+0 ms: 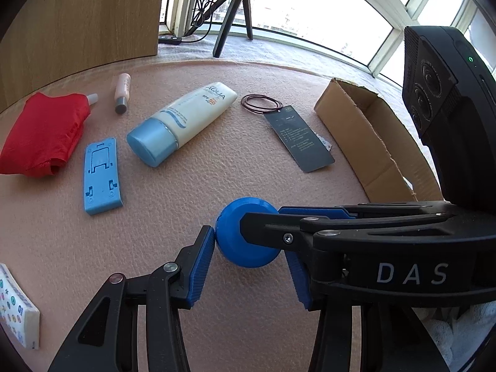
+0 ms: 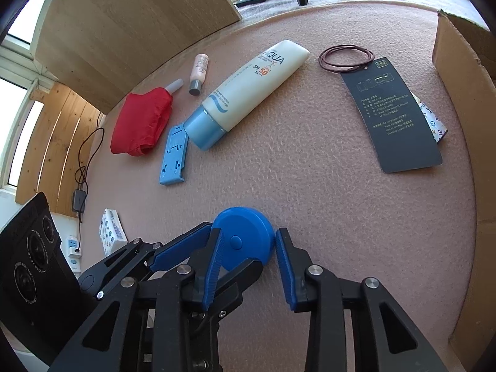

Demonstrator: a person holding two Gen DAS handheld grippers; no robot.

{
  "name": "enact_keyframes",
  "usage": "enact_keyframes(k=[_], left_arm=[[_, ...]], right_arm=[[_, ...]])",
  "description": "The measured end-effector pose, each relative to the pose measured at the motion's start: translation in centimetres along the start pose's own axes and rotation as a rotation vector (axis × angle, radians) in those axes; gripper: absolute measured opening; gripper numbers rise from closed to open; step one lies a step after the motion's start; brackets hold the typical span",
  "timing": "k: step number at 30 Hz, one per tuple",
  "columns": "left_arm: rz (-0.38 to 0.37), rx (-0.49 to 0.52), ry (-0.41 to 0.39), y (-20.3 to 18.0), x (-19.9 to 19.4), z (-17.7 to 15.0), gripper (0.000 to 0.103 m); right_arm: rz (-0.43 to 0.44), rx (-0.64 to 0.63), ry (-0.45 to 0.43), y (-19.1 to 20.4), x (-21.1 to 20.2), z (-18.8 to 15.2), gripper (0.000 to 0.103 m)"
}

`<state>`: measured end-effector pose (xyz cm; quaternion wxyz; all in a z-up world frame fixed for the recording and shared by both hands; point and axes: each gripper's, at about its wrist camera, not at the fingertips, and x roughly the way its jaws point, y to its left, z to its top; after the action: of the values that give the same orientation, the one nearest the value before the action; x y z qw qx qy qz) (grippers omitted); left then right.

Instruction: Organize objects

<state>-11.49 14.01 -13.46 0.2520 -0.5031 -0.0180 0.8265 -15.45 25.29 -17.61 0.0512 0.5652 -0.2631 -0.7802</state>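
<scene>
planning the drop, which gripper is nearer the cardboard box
Right. The right gripper reaches the blue disc from the cardboard box side; the left gripper from the opposite side.

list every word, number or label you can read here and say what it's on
"AQUA", "SPF 50": sunscreen tube.
"DAS": gripper body in the left wrist view.
"Made in the People's Republic of China": dark hang tag; its other lines are too small.
Patterned packet: print blurred, unreadable.

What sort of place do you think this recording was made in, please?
Probably a sunlit room at home, beside a bay of windows: toiletries like a sunscreen tube lie on a pink mat near a cardboard box.
</scene>
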Motion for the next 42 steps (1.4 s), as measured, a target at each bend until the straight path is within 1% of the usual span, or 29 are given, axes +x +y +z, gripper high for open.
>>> enact_keyframes(k=[6, 13, 21, 26, 30, 34, 38, 40, 41, 42], left_arm=[[-0.019, 0.042, -0.032, -2.5, -1.0, 1.6, 0.05], [-0.066, 0.112, -0.056, -7.1, -1.2, 3.4, 0.05], [-0.146, 0.205, -0.056, -14.1, 0.0, 4.4, 0.05], [-0.192, 0.267, -0.033, -18.5, 1.2, 4.0, 0.05], [-0.217, 0.308, -0.012, -21.2, 2.2, 3.6, 0.05], [-0.23, 0.329, 0.011, -22.5, 3.1, 3.2, 0.05], [-0.245, 0.33, 0.026, -22.8, 3.3, 3.0, 0.05], [-0.239, 0.329, 0.018, -22.6, 3.0, 3.0, 0.05], [-0.237, 0.327, 0.013, -22.3, 2.8, 3.0, 0.05], [-0.235, 0.322, 0.011, -21.9, 2.6, 3.1, 0.05]], right_arm=[[0.0, 0.013, -0.052, -0.7, -2.9, 0.1, 0.031], [-0.029, 0.037, -0.133, -2.3, -7.3, 0.0, 0.031], [-0.07, 0.112, -0.22, -6.5, -12.3, -1.3, 0.031], [-0.097, 0.175, -0.261, -10.1, -15.1, -2.9, 0.031], [-0.119, 0.222, -0.28, -12.6, -16.5, -4.2, 0.031], [-0.13, 0.261, -0.285, -14.5, -17.1, -5.0, 0.031], [-0.137, 0.276, -0.285, -15.5, -17.1, -5.6, 0.031], [-0.143, 0.273, -0.285, -15.6, -17.1, -5.6, 0.032], [-0.15, 0.275, -0.284, -15.7, -17.1, -5.7, 0.035], [-0.158, 0.276, -0.286, -15.7, -17.2, -5.7, 0.041]])
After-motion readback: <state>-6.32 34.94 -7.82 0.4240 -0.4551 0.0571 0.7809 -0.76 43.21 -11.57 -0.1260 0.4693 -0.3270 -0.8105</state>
